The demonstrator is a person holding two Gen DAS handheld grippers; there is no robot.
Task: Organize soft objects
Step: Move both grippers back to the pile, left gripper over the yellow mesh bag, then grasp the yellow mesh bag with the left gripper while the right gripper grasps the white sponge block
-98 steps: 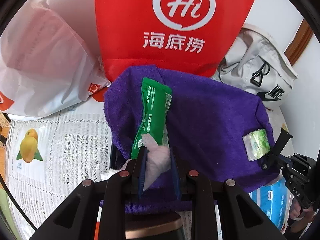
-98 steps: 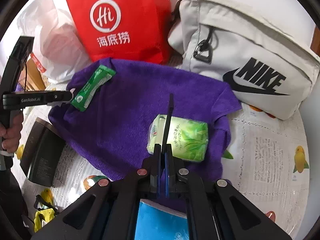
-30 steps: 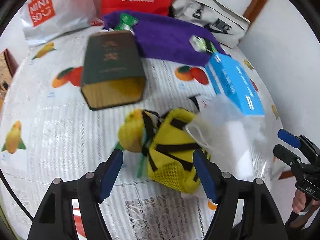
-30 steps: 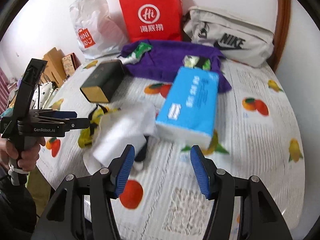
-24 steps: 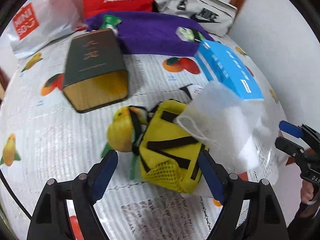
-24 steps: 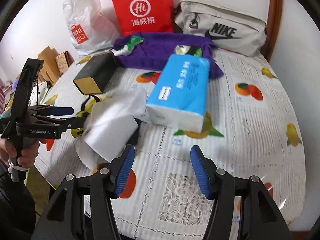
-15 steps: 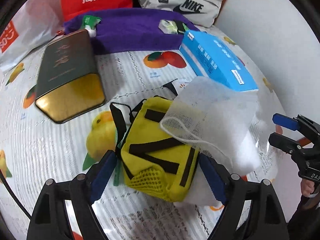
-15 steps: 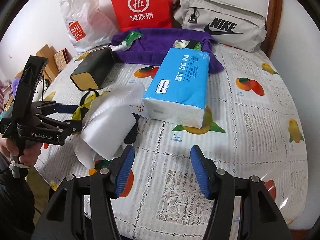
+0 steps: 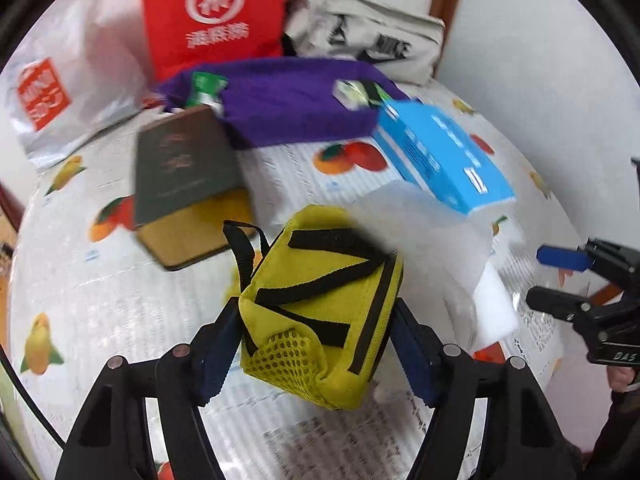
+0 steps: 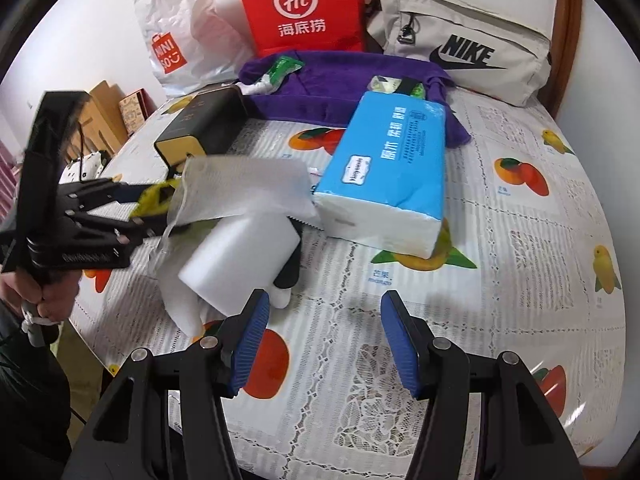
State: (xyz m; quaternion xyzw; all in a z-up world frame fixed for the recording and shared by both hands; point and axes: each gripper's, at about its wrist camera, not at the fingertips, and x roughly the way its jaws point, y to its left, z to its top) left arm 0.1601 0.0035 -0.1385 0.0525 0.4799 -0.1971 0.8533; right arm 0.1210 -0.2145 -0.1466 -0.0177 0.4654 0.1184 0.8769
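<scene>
A yellow mesh pouch (image 9: pixel 320 292) with black straps sits between the pads of my left gripper (image 9: pixel 316 340). The jaws are closing and both blue pads touch its sides. In the right wrist view the same gripper (image 10: pixel 132 208) holds the pouch (image 10: pixel 158 198) at the left. Beside it lies a clear plastic bag with a white block (image 10: pixel 240 256) inside. My right gripper (image 10: pixel 322 336) hangs open over the tablecloth with nothing between its fingers. A purple towel (image 10: pixel 340 80) at the back carries a green sachet (image 10: pixel 284 68) and a small green tissue pack (image 9: pixel 352 94).
A blue tissue pack (image 10: pixel 388 184) lies mid-table and a dark box (image 10: pixel 204 124) to its left. A red paper bag (image 10: pixel 300 4), a white shopping bag (image 10: pixel 180 40) and a grey sling bag (image 10: pixel 460 52) line the back. The table edge runs close at front left.
My left gripper has closed in around the yellow pouch until its pads meet the sides. The clear bag has slipped off the pouch to the right. The right gripper has stayed put.
</scene>
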